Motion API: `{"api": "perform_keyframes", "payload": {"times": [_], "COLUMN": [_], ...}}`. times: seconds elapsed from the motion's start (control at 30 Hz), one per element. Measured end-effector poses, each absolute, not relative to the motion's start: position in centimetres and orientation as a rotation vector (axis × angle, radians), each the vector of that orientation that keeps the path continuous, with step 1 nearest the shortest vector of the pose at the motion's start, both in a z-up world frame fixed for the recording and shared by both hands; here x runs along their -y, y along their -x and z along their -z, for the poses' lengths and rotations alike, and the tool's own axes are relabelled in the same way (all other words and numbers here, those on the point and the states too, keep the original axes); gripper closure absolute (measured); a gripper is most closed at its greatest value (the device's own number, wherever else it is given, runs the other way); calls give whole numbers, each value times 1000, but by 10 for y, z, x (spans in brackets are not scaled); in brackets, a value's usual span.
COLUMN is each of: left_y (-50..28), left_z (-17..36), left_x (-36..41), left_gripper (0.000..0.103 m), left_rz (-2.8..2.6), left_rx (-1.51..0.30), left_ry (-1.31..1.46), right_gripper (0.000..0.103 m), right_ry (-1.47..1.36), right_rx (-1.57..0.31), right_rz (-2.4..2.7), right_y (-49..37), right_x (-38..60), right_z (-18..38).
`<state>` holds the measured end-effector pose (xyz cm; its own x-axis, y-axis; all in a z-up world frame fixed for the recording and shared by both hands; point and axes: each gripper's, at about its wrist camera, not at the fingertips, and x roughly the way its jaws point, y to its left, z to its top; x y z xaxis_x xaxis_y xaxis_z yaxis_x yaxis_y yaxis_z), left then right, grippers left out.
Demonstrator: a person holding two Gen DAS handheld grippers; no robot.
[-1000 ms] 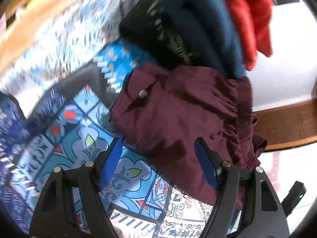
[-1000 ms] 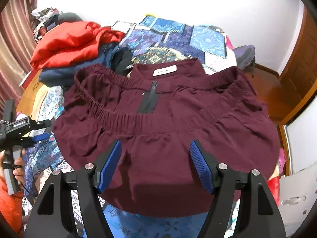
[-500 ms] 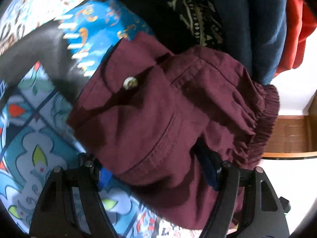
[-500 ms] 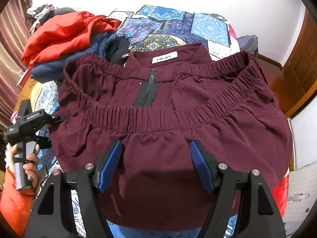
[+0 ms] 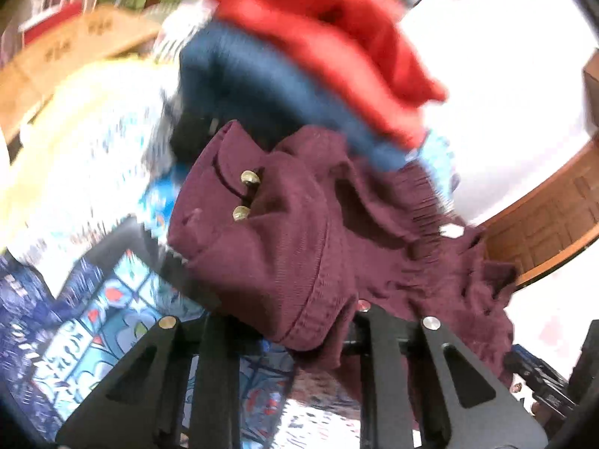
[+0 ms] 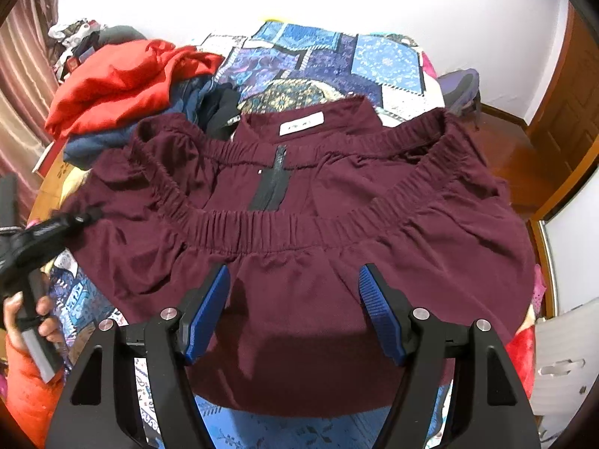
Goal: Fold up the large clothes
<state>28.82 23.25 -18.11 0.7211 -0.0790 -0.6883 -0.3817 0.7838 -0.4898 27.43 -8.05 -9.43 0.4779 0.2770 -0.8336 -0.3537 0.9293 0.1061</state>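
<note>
A maroon garment (image 6: 337,247) with an elastic waistband, a black zipper and a white label lies spread on the patterned bed. My right gripper (image 6: 294,310) is open just above its near part, touching nothing. In the left wrist view the garment's corner with two metal buttons (image 5: 277,239) is bunched and lifted between the arms of my left gripper (image 5: 288,333). Cloth hides the pads, and the jaws stand close around the fold. The left gripper also shows at the left edge of the right wrist view (image 6: 41,232).
A pile of red (image 6: 123,78), dark blue and black clothes lies at the garment's far left. The blue patchwork bedspread (image 6: 337,52) runs to the white wall. A wooden door (image 6: 561,119) and floor are at the right.
My left gripper has closed onto the buttoned corner of the maroon garment and lifted it off the bedspread. The right gripper has stayed open over the garment.
</note>
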Motion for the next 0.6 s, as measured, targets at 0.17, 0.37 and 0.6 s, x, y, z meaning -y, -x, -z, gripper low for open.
{"api": "perform_keyframes", "payload": {"times": [0.17, 0.37, 0.6], "left_y": [-268, -233, -255], "left_z": [114, 49, 39], "left_x": [-215, -193, -141], "left_gripper": [85, 85, 85], "left_rz": [-158, -157, -117], "left_rx": [-591, -458, -459], "left_ry": [578, 385, 254], "right_gripper": [35, 24, 22], "right_ry": [62, -5, 8], "right_rx": [-1003, -1089, -1151], "right_rz": [-410, -540, -624], "right_y": [-271, -271, -275], "right_x": [78, 53, 36], "right_z": [90, 117, 132]}}
